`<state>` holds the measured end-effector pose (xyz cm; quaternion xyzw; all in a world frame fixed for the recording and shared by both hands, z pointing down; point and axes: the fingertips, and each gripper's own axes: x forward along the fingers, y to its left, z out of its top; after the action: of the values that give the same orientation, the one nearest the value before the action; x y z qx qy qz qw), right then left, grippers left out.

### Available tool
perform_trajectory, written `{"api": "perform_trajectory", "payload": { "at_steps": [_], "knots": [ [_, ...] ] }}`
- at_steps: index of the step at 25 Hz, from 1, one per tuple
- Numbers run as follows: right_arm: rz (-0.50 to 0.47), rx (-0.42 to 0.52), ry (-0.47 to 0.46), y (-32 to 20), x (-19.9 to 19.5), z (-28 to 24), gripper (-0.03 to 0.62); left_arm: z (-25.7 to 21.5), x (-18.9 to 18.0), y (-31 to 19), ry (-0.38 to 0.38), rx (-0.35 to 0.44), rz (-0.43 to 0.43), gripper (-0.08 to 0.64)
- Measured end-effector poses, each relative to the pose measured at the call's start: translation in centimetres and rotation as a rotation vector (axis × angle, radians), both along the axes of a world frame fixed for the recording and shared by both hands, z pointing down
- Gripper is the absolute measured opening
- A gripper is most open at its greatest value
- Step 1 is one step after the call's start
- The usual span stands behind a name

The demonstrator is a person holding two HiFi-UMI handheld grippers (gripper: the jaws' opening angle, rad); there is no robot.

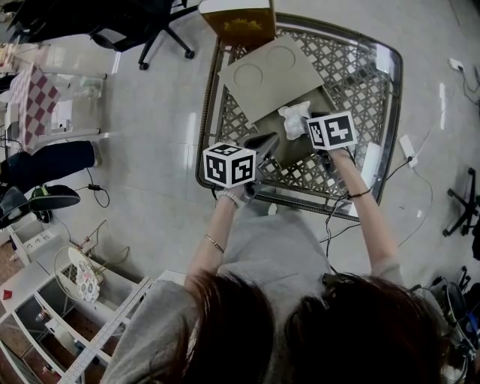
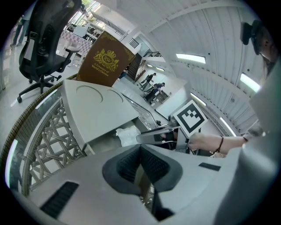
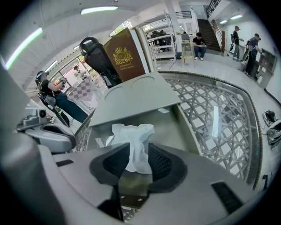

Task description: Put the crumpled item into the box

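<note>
A crumpled white tissue [image 1: 294, 118] [image 3: 134, 145] hangs over the open grey box [image 1: 304, 150] [image 3: 184, 121], whose flat lid [image 1: 270, 75] [image 2: 101, 110] stands tipped back. My right gripper [image 1: 306, 132] [image 3: 137, 151] is above the box's inside. Its jaws stand apart with the tissue between the pads, which do not squeeze it. My left gripper [image 1: 264, 142] [image 2: 140, 149] is at the box's near left corner, its pads closed together on the thin tan box wall. In the left gripper view the tissue [image 2: 127, 134] shows beside the right gripper's fingers [image 2: 156, 137].
The box rests on a glass-topped wicker lattice table [image 1: 360, 82]. A brown bag with a gold crest [image 1: 240, 22] [image 3: 127, 55] stands at the table's far edge. A black office chair [image 1: 142, 30] is on the floor to the left, cables to the right.
</note>
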<state>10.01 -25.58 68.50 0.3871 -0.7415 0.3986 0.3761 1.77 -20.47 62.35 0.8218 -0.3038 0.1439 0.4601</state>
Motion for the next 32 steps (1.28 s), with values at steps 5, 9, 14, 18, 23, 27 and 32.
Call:
{"api": "perform_trajectory", "payload": {
  "at_steps": [5, 9, 14, 18, 23, 27, 32],
  "knots": [
    [0.006, 0.023, -0.012, 0.2, -0.1, -0.9, 0.146, -0.4, 0.0, 0.2, 0.005, 0.007, 0.001, 0.017],
    [0.0, 0.076, -0.013, 0.2, 0.1, -2.1, 0.141, -0.8, 0.0, 0.2, 0.011, 0.015, -0.004, 0.017],
    [-0.001, 0.121, -0.023, 0.2, 0.3, -3.3, 0.077, -1.5, 0.1, 0.2, 0.021, 0.033, -0.007, 0.017],
    [-0.012, 0.146, -0.033, 0.6, 0.1, -4.1, 0.045, -2.4, 0.1, 0.4, 0.026, 0.058, 0.006, 0.017],
    [0.003, 0.19, -0.104, 1.5, -0.3, -5.8, 0.025, -3.8, 0.0, 0.7, 0.018, 0.115, 0.031, 0.017],
    [0.002, 0.248, -0.131, 2.2, -0.4, -7.7, 0.021, -5.7, -0.6, 0.8, 0.017, 0.179, 0.024, 0.017],
    [0.019, 0.335, -0.178, 2.7, -0.5, -10.5, 0.021, -8.0, -1.1, 0.6, 0.006, 0.259, 0.022, 0.017]
  ]
}}
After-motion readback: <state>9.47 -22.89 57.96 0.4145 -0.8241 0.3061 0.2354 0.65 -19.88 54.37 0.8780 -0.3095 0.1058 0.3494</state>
